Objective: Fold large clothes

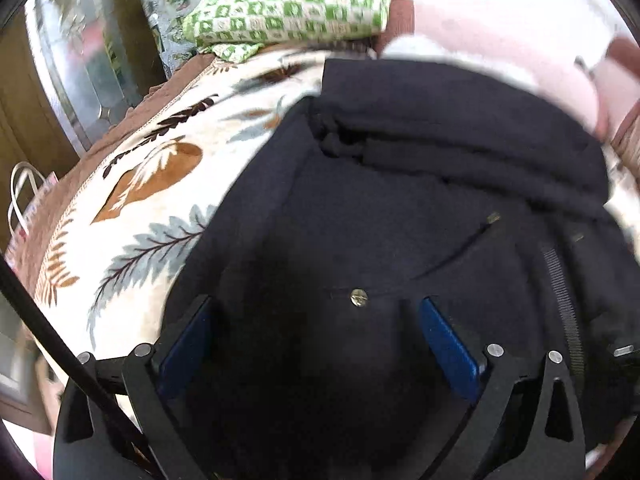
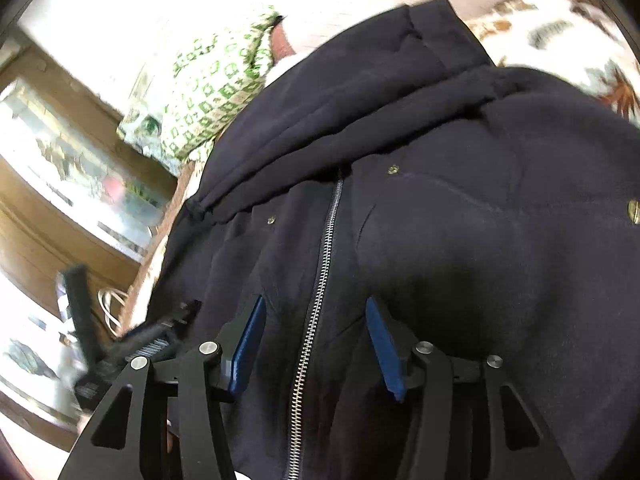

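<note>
Only the right wrist view shows the zipper between the half-open right tool; left tool, wide open, grips nothing above the navy jacket filling the lower frame on a leaf-print blanket.

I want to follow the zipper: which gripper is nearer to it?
Right. The right gripper straddles the zipper on the dark jacket; the left gripper is beside it.

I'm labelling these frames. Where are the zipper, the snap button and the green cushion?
zipper (image 2: 320, 280): right wrist view, mid-length of the teeth.
snap button (image 1: 359, 297): left wrist view, its metal face.
green cushion (image 1: 296, 8): left wrist view, patterned top.
</note>
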A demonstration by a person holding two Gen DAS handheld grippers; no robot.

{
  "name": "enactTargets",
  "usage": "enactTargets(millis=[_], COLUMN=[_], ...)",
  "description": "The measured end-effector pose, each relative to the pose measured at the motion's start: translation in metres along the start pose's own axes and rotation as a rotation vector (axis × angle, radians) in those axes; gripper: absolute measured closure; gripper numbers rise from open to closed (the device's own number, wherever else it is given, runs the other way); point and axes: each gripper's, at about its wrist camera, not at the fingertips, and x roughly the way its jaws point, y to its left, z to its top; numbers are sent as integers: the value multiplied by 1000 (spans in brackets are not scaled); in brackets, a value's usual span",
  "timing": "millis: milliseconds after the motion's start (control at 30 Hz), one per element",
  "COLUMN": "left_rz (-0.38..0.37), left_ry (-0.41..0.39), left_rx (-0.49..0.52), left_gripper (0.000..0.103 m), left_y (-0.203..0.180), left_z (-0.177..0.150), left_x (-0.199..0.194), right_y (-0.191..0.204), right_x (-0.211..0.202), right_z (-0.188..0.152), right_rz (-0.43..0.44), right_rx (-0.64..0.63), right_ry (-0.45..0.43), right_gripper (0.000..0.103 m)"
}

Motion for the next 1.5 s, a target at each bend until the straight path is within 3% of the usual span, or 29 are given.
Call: enactTargets(millis=[100,233,367,467,600,733,833,967,1100,1133,1167,1267,1367,1500], left_rz=[-20,22,41,54,-28,-177,-318,-449,-510,-559,-607,-672,-745,-749], left_ry=[-66,-79,-50,-30,34,57,89,172,193,202,220,259,288,289], left_rx=[-22,-71,-136,-141,-144,-156,-195,-264,-259,-250,-247,-256,-299,-288], left_gripper=[2,2,2,2,2,2,2,2,2,9,24,42,43,42], left_y=[19,59,112,129,135,129,125,120,107,104,102,102,107,104], left_z=[2,8,16,21,24,26,34,39,36,34,32,24,15,2], left_x=[-36,-65,-64,-49,-22,-2,23,59,65,65,66,62,56,50], right_y=[12,9,-8,-35,-81,-128,-149,-160,-153,-152,-150,-151,-148,-139], right_x=[-4,-25,-73,-99,-118,-123,-120,-104,-97,-97,-96,-94,-92,-89], right_z=[-10,-14,-1,11,16,16,14,12,12,12,12,9,3,-9], right_rz=[-56,-57,-54,-105,-268,-337,-260,-182,-168,-168,-165,-78,84,159], right_rx=[-106,-73,1,51,113,216,303,381,367,359,350,381,439,440], right_ry=[-42,-79,-177,-192,-189,-156,-141,-121,-118,-110,-103,-78,-47,-16], right_gripper=[49,50,48,47,42,38,34,33,29,29,29,29,29,29])
